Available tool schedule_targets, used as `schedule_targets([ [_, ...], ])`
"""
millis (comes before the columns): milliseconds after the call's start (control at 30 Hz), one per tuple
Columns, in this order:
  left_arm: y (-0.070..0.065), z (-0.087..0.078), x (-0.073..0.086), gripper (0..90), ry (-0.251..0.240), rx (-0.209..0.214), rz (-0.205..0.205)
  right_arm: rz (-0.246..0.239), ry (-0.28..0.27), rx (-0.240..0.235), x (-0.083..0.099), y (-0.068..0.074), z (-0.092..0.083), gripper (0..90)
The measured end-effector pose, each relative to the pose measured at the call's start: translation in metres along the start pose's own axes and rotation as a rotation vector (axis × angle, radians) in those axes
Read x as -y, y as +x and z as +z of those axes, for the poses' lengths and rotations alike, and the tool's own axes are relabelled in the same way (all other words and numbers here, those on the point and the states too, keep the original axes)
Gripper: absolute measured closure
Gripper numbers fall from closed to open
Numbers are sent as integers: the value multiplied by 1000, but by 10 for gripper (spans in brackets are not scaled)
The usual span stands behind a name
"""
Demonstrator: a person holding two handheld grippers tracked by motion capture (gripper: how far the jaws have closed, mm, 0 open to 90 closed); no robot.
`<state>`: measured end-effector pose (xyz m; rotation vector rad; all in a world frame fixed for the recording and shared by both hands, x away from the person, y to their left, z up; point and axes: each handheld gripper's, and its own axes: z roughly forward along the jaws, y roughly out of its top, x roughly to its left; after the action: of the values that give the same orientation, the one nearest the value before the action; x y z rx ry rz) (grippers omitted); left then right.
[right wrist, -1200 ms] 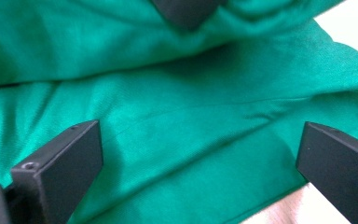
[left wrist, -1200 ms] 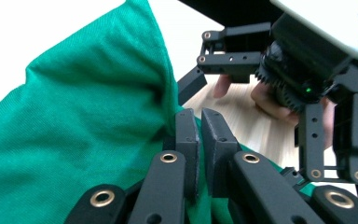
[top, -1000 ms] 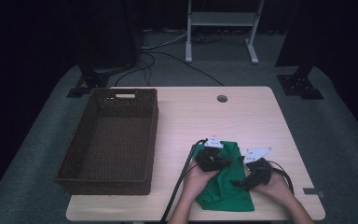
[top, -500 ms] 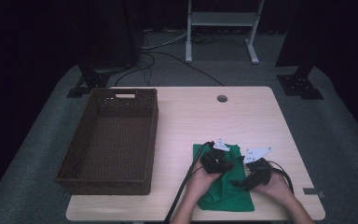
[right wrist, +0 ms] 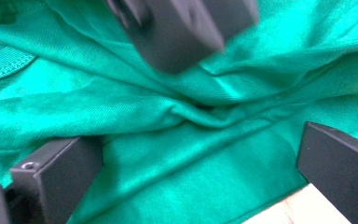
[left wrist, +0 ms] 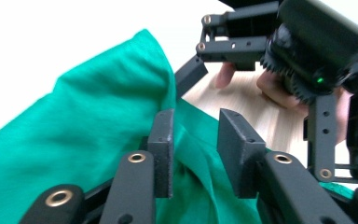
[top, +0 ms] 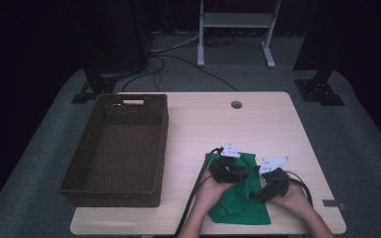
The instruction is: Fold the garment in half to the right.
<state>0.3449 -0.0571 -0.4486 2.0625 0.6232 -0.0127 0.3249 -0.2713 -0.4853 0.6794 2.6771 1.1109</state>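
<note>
Green cloth: crumpled at desk's near right, not yet in basket.
Left hand-held gripper: jaws just parted, cloth between, unpinched.
Right hand-held gripper: wide open over cloth.

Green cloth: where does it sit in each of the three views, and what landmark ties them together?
High view: green cloth at the table's near edge, under both grippers.
Left gripper view: left and middle, running between the jaws.
Right gripper view: across nearly the whole frame.
Shared landmark: the wooden table, showing beside the cloth.
</note>
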Motion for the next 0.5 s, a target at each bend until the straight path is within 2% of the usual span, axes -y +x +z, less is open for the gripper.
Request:
schedule_targets([
  [233,8,-24,-7,599,-24,-51,15,0,0,0,0,0,0,0],
  [500,29,-44,-13,501,-21,-136,23,-1,-1,0,0,0,0,0],
])
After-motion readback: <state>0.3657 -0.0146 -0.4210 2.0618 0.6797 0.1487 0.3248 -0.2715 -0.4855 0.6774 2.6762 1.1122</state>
